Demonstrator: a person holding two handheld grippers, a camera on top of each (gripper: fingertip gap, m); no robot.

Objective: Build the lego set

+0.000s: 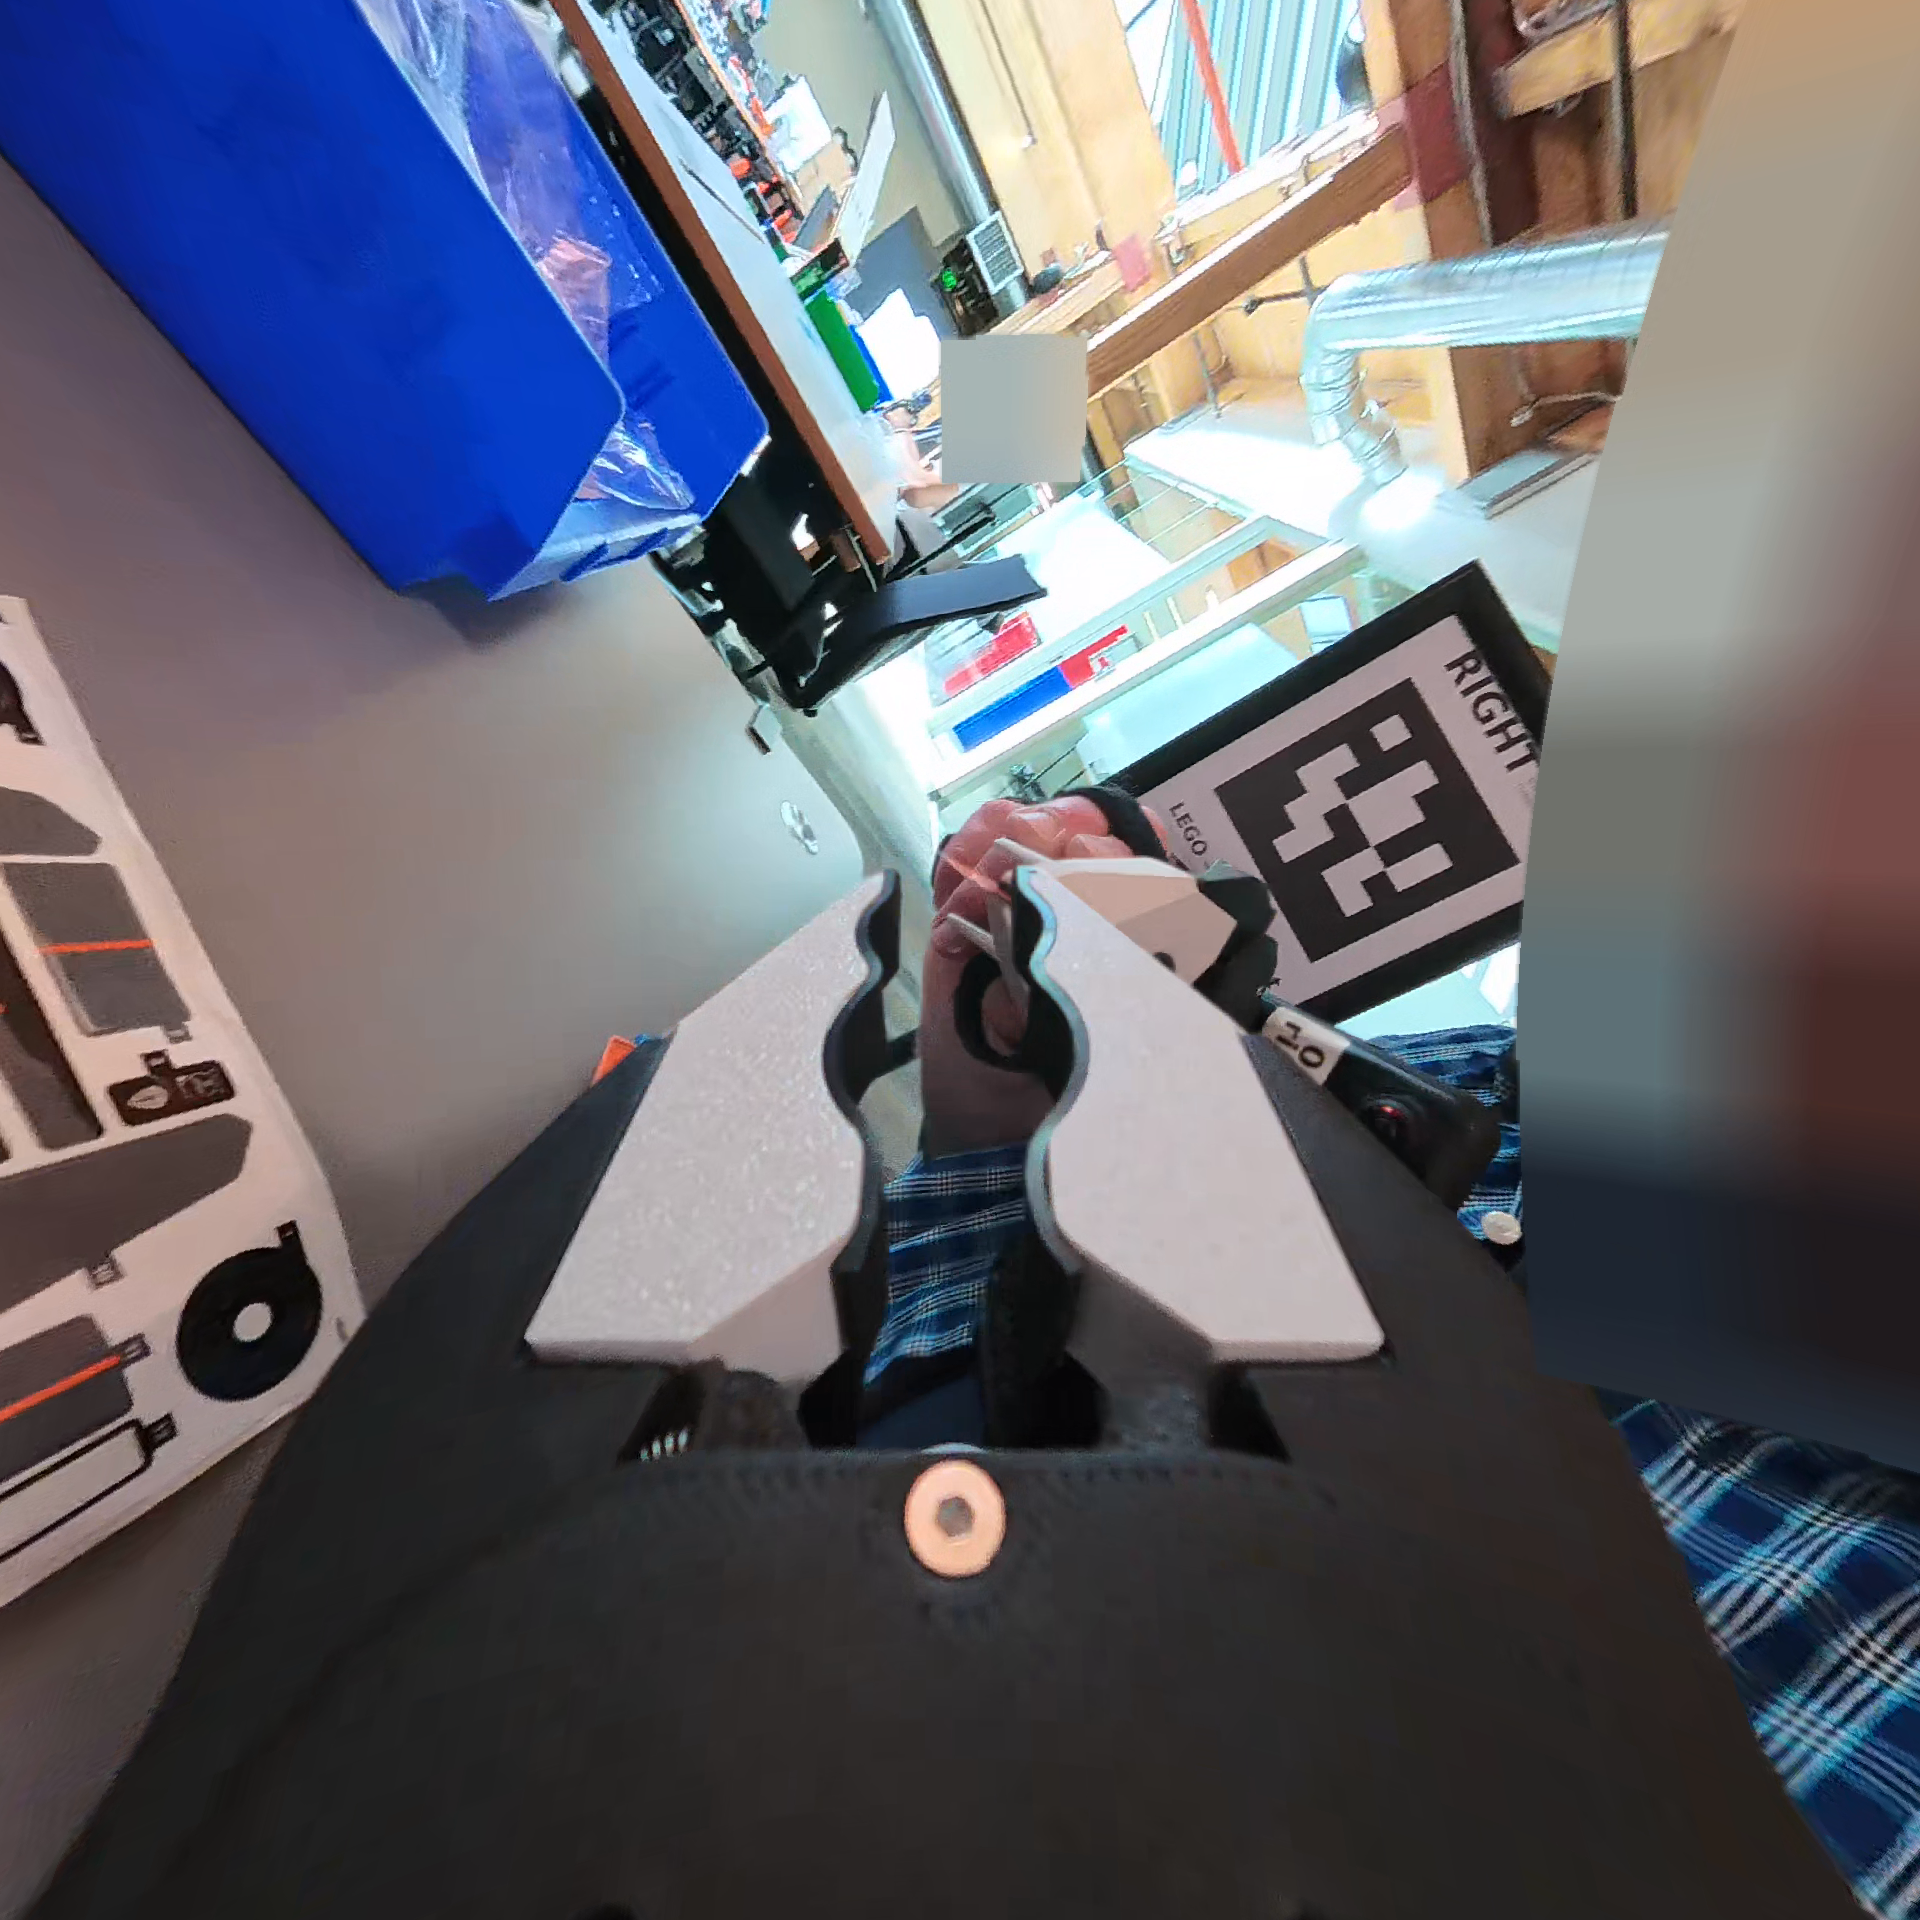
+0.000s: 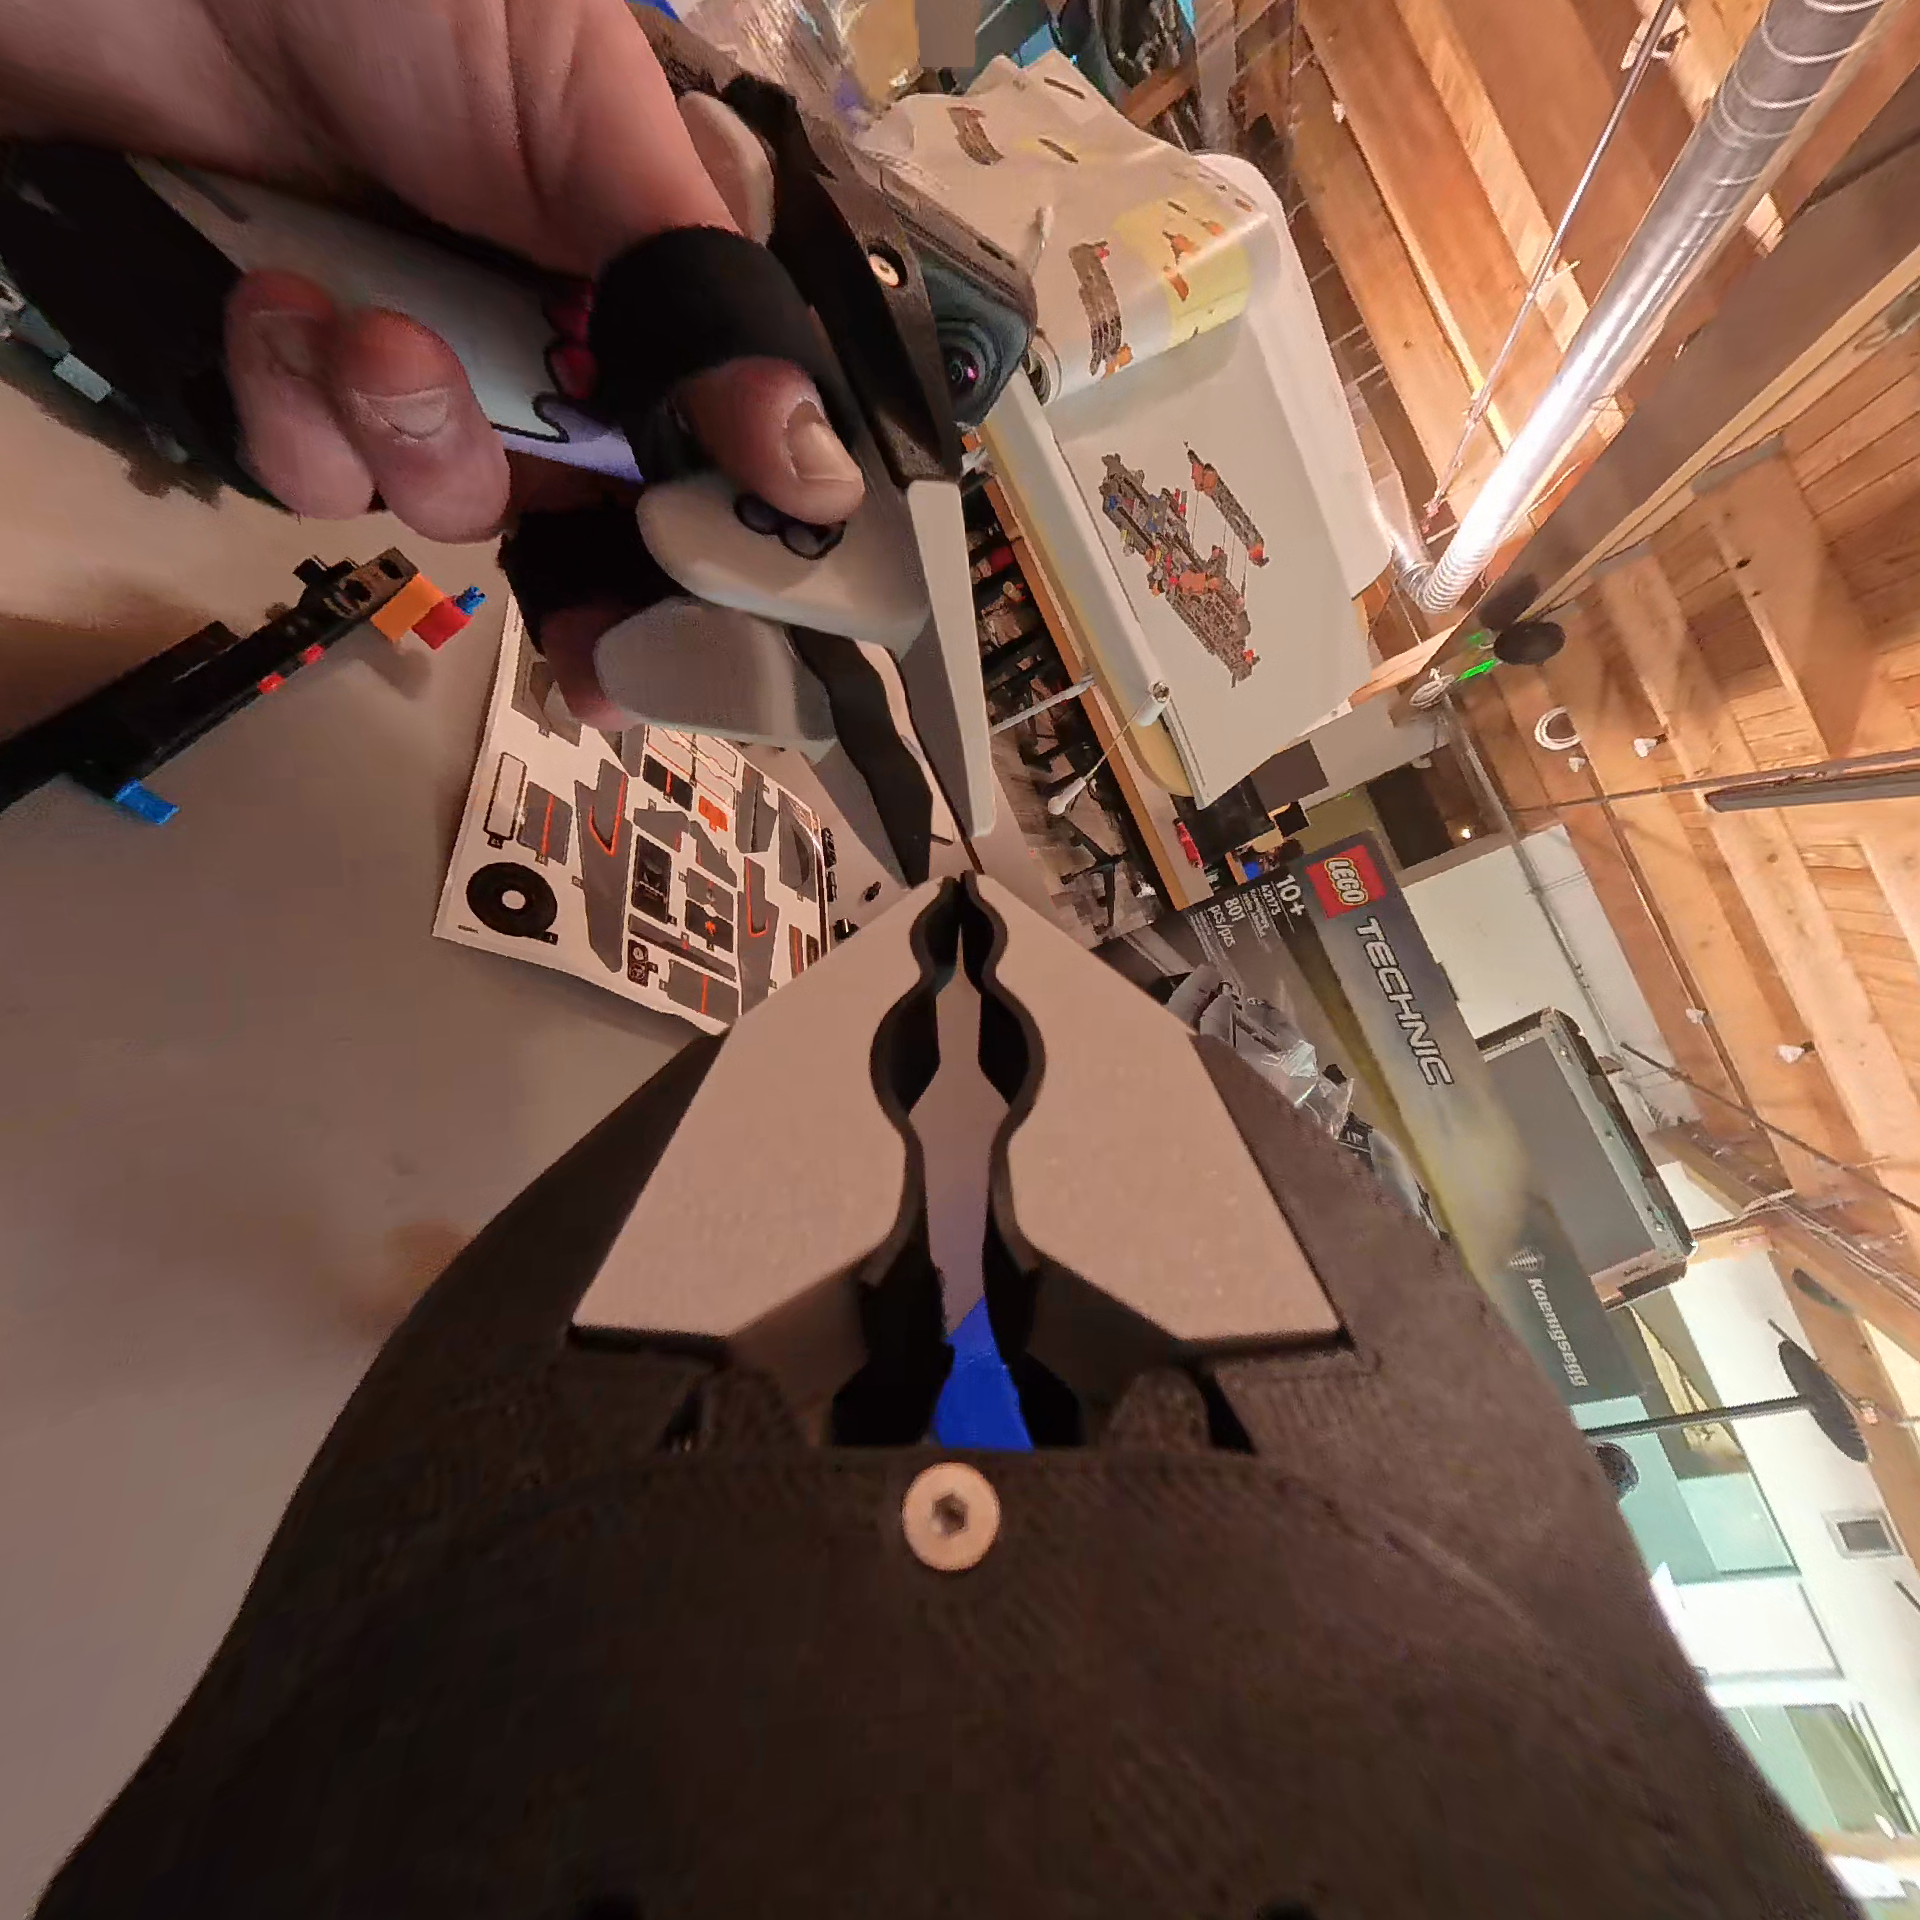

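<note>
free: bare grey tabletop (image 2: 208, 1039) near side | blocked: printed white sticker sheet (image 2: 644, 862), long black lego beam assembly (image 2: 208, 665), blue plastic bin (image 1: 343, 270)

We see a pale grey tabletop (image 2: 208, 1039) carrying the pieces of a building job. A sticker sheet (image 2: 644, 883) printed with grey, black and orange shapes lies flat on it; in the left wrist view the same sheet runs off the left edge. Near it, toward the top left of the right wrist view, rests a long black brick assembly (image 2: 208, 675) with orange, red and blue pieces at one end and a blue piece at its side. A blue plastic bin (image 1: 364, 291) holding clear plastic bags stands on the surface in the left wrist view, well apart from the sheet. A dark printed set box (image 2: 1455, 1101) sits near the tabletop's far edge.
</note>
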